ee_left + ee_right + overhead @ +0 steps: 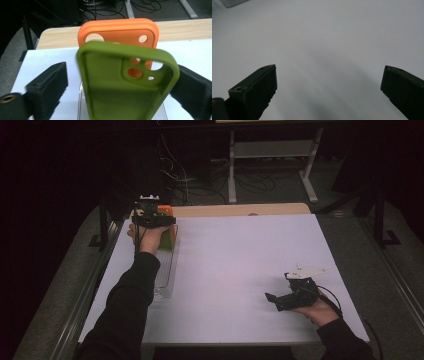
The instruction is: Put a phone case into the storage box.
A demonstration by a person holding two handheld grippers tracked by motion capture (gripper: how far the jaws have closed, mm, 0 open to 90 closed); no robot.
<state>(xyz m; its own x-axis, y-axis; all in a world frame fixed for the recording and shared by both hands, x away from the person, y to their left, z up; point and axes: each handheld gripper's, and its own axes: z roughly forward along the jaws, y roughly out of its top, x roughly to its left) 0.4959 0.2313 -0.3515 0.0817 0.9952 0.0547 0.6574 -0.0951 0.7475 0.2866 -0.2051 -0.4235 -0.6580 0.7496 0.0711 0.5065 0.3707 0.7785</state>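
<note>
In the left gripper view the left gripper [120, 82] has its two black jaws spread wide, one low at the left of the frame and one at the right edge. An olive-green phone case [125, 82] stands upright between them, its open inner side facing the camera. The right jaw sits against the case's edge, while the left jaw stands apart from it, so the gripper is released rather than clamped. Right behind the green case stands an orange phone case [120, 31], seen in the upper middle of the frame and through the green one's camera holes. Both rest in a clear rack [80, 105] at the bottom of the frame.

In the high view this gripper [152, 217] sits in the upper left, over the far left corner of the white counter [240, 260].

The right gripper [275, 301] rests at the lower right of that view, released and holding nothing, its jaws wide over bare counter.
</note>
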